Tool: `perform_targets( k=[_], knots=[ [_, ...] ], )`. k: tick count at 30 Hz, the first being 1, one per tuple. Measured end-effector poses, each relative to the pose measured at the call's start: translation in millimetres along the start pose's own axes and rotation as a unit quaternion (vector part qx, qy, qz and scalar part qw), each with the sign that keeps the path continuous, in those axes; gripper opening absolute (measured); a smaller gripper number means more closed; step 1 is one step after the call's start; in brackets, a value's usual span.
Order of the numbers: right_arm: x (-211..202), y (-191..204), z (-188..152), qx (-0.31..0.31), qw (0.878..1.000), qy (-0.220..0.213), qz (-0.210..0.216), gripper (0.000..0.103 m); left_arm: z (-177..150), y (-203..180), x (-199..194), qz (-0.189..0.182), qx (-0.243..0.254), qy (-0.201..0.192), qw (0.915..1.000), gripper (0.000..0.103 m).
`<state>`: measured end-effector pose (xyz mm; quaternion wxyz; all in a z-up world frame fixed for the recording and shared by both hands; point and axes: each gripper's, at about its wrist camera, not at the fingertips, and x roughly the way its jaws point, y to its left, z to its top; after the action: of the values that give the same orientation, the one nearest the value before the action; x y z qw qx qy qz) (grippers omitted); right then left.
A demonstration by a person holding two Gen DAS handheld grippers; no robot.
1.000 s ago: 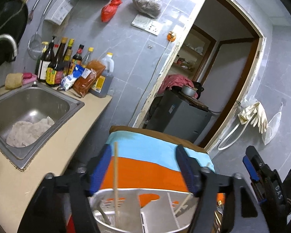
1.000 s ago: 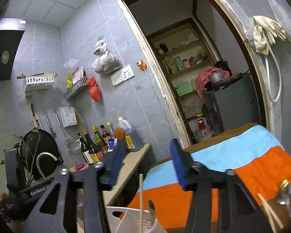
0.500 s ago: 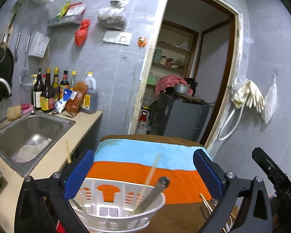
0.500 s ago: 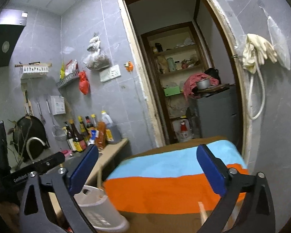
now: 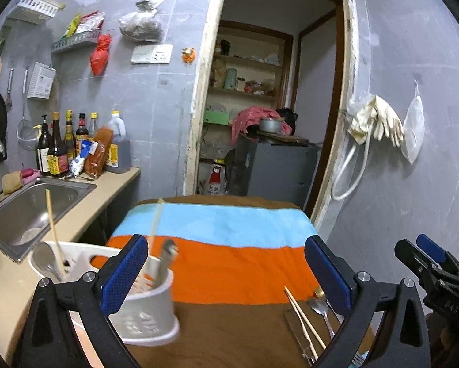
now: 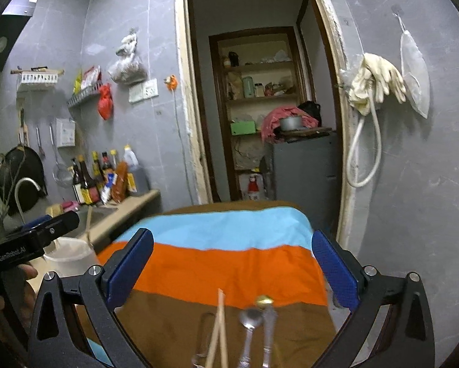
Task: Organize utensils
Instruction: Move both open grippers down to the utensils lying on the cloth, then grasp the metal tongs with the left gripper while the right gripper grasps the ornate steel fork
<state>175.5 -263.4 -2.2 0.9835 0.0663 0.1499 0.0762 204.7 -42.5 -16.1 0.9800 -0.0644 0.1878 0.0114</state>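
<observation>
Both grippers' jaws, narrower a second ago, now stand wide and empty; left gripper (image 5: 226,271) right of the white caddy (image 5: 143,306); right gripper (image 6: 232,271) above chopsticks (image 6: 218,331) and spoon (image 6: 251,322) on the striped cloth (image 6: 223,263).

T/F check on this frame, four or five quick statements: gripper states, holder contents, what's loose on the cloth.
1. Both grippers are open and empty. True: left gripper, right gripper.
2. The white utensil holder is empty. False: it holds chopsticks and other utensils.
3. A pair of chopsticks lies loose on the cloth. True.
4. The spoon is in the sink. False: it lies on the cloth beside the chopsticks.
</observation>
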Motion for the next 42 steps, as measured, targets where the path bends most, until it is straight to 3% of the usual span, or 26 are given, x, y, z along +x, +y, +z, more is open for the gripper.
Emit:
perform_targets(
  k=[10, 15, 19, 24, 30, 32, 35, 39, 42],
  knots=[
    [29, -56, -34, 0.013, 0.997, 0.075, -0.003, 0.101, -36, -35, 36, -0.025, 0.001, 0.079, 0.9965, 0.103],
    [59, -78, -56, 0.034, 0.989, 0.141, 0.012, 0.101, -60, -40, 61, -0.039, -0.016, 0.135, 0.99, 0.102],
    [77, -85, -75, 0.039, 0.985, 0.168, 0.021, 0.101, -78, -44, 78, -0.048, -0.019, 0.176, 0.9831, 0.102],
    [97, -88, -94, 0.044, 0.979, 0.197, 0.037, 0.092, -97, -49, 93, -0.076, -0.028, 0.217, 0.9729, 0.084],
    [117, -88, -109, 0.053, 0.971, 0.224, 0.056, 0.074, -111, -57, 108, -0.109, -0.048, 0.251, 0.9606, 0.06],
    [123, -87, -113, 0.057, 0.969, 0.233, 0.064, 0.06, -114, -60, 114, -0.118, -0.053, 0.266, 0.9552, 0.051],
    [130, -85, -119, 0.059, 0.965, 0.243, 0.076, 0.049, -118, -67, 121, -0.124, -0.05, 0.285, 0.9493, 0.041],
    [135, -81, -122, 0.058, 0.961, 0.254, 0.09, 0.047, -120, -75, 125, -0.124, -0.037, 0.296, 0.9463, 0.037],
    [135, -80, -125, 0.059, 0.96, 0.257, 0.095, 0.047, -120, -76, 130, -0.113, -0.032, 0.304, 0.9455, 0.023]
  ],
)
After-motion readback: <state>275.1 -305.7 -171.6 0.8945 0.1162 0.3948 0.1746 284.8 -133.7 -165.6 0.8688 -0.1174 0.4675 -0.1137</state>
